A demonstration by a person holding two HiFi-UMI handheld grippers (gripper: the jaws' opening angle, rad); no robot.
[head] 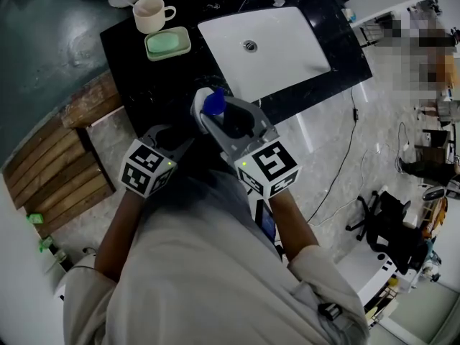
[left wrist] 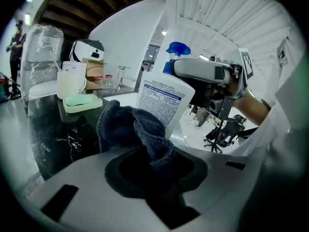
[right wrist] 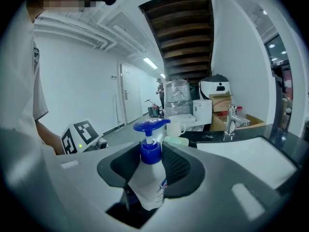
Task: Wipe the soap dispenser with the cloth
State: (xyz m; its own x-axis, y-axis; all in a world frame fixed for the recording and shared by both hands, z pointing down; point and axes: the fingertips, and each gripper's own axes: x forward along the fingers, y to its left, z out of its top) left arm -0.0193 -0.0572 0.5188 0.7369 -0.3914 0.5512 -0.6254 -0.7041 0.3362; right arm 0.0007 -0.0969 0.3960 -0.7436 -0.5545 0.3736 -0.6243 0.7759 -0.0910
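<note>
Soap dispenser [right wrist: 149, 180] held over black marble counter [head: 165, 85].

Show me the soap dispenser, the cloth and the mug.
soap dispenser [right wrist: 147, 180], right gripper view, white bottle body
cloth [left wrist: 134, 128], left gripper view, bunched upper folds
mug [head: 151, 22], head view, outer side wall

Dispenser [right wrist: 150, 175]: white bottle, blue pump, printed label, roughly upright, clamped below the pump collar in the right gripper [right wrist: 150, 162], at the front edge of the counter [head: 169, 85]. Cloth [left wrist: 137, 129]: dark blue-grey terry, bunched, pinched in the left gripper [left wrist: 150, 170], right at the bottle's label side; contact unclear.
</note>
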